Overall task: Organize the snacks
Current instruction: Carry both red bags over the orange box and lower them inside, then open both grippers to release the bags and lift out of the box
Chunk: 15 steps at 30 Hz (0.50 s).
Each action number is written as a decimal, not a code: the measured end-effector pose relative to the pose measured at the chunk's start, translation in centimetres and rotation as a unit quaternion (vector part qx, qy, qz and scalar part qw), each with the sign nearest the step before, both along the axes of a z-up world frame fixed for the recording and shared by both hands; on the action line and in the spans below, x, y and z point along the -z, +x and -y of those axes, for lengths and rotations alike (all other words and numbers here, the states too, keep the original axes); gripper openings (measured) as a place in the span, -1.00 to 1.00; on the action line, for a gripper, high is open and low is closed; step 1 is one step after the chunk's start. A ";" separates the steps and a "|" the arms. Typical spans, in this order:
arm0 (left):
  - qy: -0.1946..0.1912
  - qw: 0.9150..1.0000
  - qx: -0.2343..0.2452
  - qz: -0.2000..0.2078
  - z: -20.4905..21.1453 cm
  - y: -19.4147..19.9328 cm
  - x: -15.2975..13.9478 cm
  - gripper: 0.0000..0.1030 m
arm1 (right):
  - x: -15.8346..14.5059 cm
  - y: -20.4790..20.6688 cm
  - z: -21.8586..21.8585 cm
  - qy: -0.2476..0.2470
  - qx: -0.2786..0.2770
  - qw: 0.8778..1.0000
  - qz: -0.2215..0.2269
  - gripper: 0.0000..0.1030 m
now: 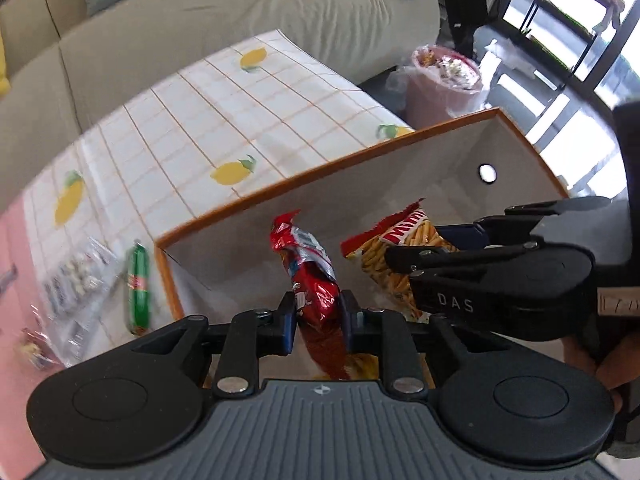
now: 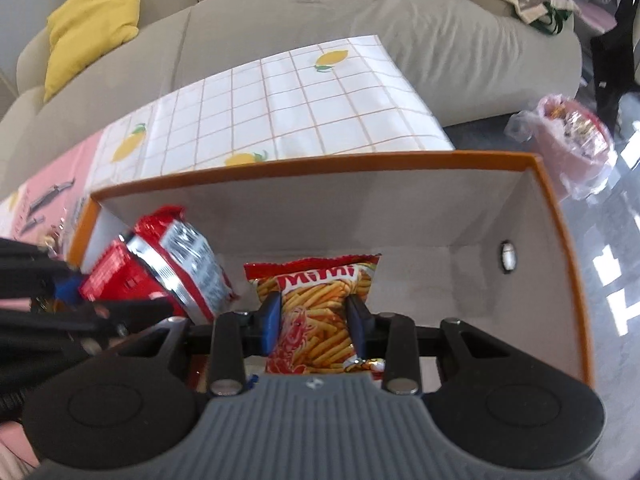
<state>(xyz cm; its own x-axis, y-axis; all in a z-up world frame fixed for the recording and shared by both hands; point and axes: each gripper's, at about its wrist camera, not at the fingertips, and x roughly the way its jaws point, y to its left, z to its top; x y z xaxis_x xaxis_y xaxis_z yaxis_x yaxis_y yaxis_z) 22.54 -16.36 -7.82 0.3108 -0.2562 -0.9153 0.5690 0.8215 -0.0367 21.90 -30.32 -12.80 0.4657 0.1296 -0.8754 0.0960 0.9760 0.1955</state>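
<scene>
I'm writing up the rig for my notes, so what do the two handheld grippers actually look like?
Both look alike: the left gripper and right gripper have black linkage arms with silver pivot bolts, blue pads on the fingertips, two round black discs at the base and a ribbed grey centre plate with a small white emblem. The left wrist view shows "DAS" lettering on the right gripper's side.

Blurred packets [image 1: 76,280] left of the box [image 1: 320,168] (labels unreadable), bin contents [image 1: 448,66] indistinct.

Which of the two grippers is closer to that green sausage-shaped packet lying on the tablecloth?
Left. The left gripper, with a red snack bag between its fingers, is just inside the box from the green packet. The right gripper sits further across the box.
</scene>
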 end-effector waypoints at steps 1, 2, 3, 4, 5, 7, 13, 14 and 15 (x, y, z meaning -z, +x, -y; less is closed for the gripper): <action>0.007 1.000 0.003 0.007 0.0 -0.1 0.1 -0.47 | 0.2 0.2 -0.2 0.004 0.002 1.000 0.000 -0.35; 0.006 1.000 0.002 0.007 -0.1 0.0 0.1 -0.45 | 0.4 0.4 -0.3 0.005 0.004 1.000 0.001 -0.35; 0.004 1.000 -0.002 0.006 -0.3 0.0 0.1 -0.42 | 0.6 0.6 -0.4 0.007 0.006 1.000 0.003 -0.35; 0.005 1.000 -0.007 0.006 -0.5 0.2 0.0 -0.36 | 0.8 0.8 -0.5 0.011 0.007 1.000 0.003 -0.35; 0.006 1.000 -0.011 0.007 -0.6 0.2 0.0 -0.32 | 1.1 1.1 -0.4 0.017 0.010 1.000 0.000 -0.35; 0.005 1.000 -0.015 0.009 -1.1 0.4 -0.4 -0.29 | 1.6 1.4 -0.4 0.034 0.014 0.999 -0.009 -0.35; -0.024 0.999 -0.023 0.014 -2.6 0.2 -2.3 -0.10 | 2.6 1.8 -1.6 0.045 0.017 0.998 -0.027 -0.34; -0.028 0.999 -0.025 0.013 -2.8 0.2 -2.6 -0.09 | 2.8 1.8 -1.9 0.044 0.017 0.998 -0.030 -0.34; -0.031 0.999 -0.027 0.014 -3.0 0.2 -2.8 -0.09 | 2.9 1.8 -2.2 0.043 0.017 0.998 -0.032 -0.34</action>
